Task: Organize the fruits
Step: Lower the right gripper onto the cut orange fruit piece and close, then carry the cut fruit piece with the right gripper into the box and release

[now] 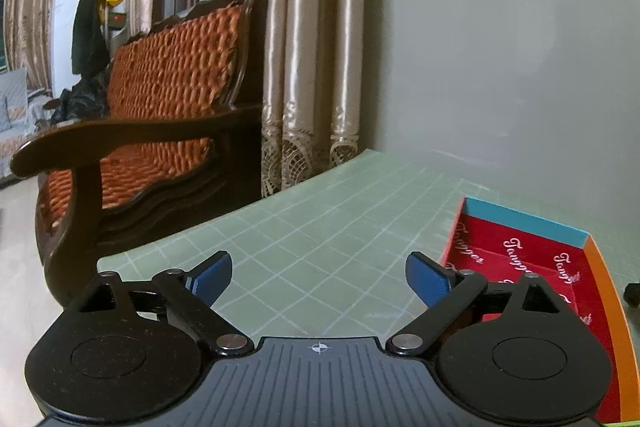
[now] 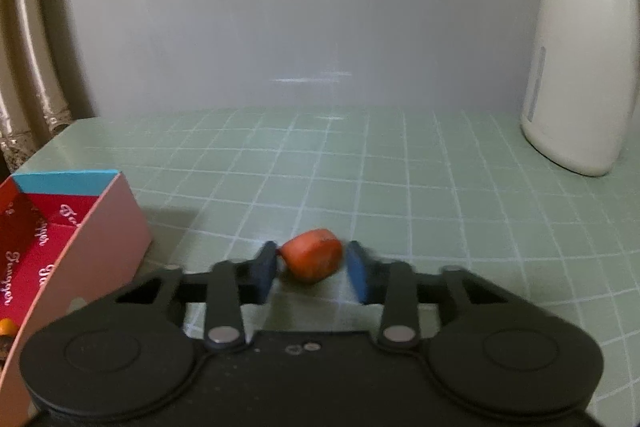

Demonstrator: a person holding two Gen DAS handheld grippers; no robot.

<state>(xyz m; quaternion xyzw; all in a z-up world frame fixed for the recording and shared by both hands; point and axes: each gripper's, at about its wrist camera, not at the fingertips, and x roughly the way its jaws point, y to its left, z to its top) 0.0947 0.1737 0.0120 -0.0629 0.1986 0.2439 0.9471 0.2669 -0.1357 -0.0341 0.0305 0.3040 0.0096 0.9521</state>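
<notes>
One open box (image 2: 100,227) sits at the left of the right wrist view, its red lining printed with a script word, perhaps "Tangger". Something orange (image 2: 7,325) shows in its lower corner, too cropped to name. One cream jug (image 2: 580,67) stands upper right. The left gripper (image 1: 319,277) gapes over bare mat. The right gripper (image 2: 311,271) brackets one orange fruit (image 2: 312,255) at centre; whether it's pinched, I cannot tell.

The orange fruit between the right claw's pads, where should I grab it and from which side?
Grip the orange fruit across its middle, on its left and right flanks, approaching level from the near side. It lies low on the green mat, and the right claw already brackets it; contact is blurred.
</notes>
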